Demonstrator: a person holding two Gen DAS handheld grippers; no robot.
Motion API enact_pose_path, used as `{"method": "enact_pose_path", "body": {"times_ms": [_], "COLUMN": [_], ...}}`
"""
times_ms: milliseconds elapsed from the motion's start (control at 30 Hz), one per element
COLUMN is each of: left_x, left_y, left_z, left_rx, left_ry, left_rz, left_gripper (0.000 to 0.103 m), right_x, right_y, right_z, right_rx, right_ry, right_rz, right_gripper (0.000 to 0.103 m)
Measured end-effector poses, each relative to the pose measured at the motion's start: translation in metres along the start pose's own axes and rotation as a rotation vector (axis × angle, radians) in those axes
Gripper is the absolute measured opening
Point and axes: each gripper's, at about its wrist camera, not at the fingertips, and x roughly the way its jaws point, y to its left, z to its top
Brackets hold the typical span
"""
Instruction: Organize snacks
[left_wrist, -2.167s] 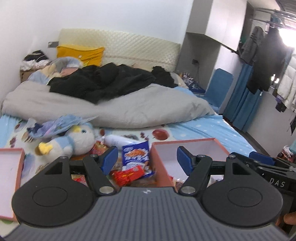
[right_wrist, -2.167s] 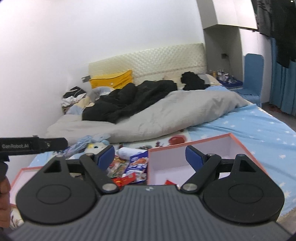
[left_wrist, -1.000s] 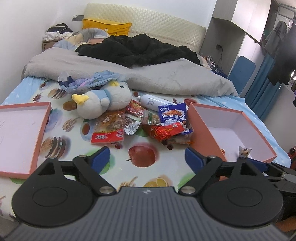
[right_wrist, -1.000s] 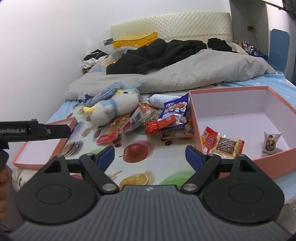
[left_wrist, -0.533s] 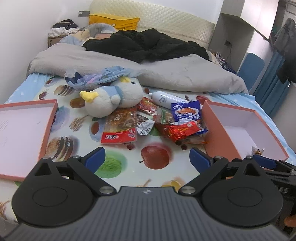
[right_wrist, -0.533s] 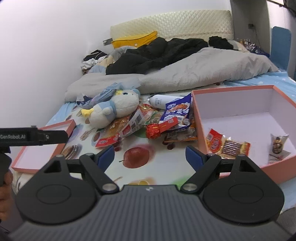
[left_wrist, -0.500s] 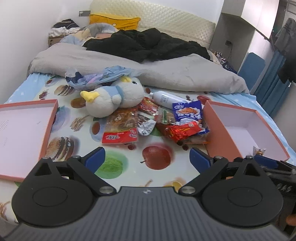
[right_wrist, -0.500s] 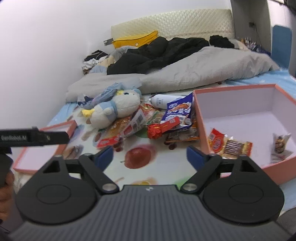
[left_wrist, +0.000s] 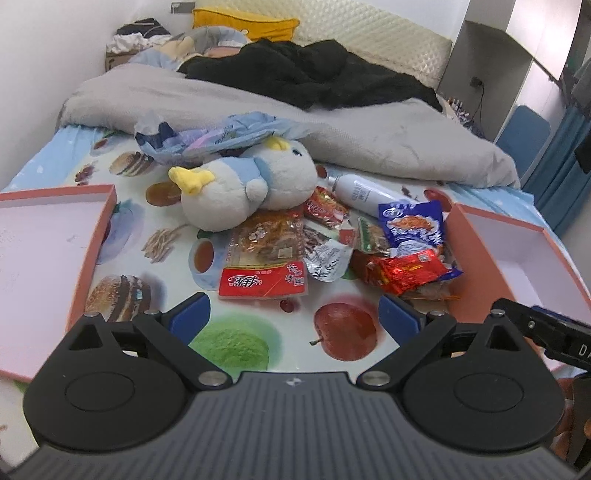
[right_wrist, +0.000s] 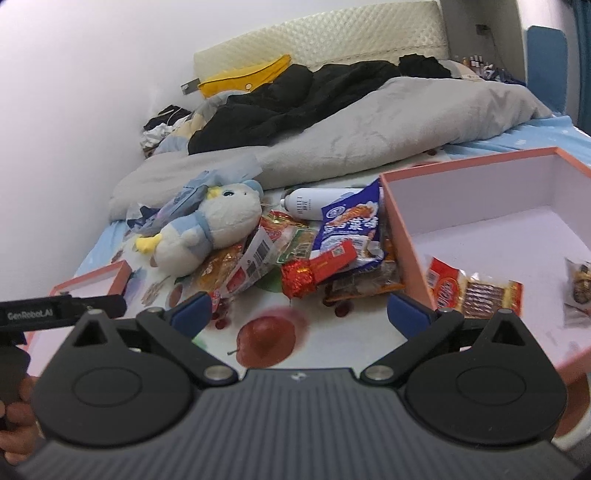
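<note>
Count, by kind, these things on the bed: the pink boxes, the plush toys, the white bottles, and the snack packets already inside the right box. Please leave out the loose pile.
Pink boxes: 2
Plush toy: 1
White bottle: 1
Snack packets in the right box: 3
Total: 7

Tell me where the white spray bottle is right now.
The white cylindrical spray bottle lies on its side on the bed, right of the blue-and-white plush bird, just behind the blue snack bag, below the grey duvet.
</note>
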Motion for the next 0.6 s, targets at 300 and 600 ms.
{"method": "enact_pose_path", "body": {"times_ms": [300,600], "left_x": [0.065,0.139], "left_y": [0.019,0.045], "left_z": [0.007,0.030], "left_rx": [-0.003,-0.061], "left_ry": [0.049,0.064], "left_rz": [-0.014,-0.026], "left_gripper": [0.098,0.098], "right_x": [0.063,0.118], "right_y": [0.008,-0.002], "right_z": [0.008,0.009], "right_rx": [-0.037,0.049], "right_ry": [0.077,0.175], "right_rz": [0.006,-0.002], "right_gripper": [0.094,0.084]}}
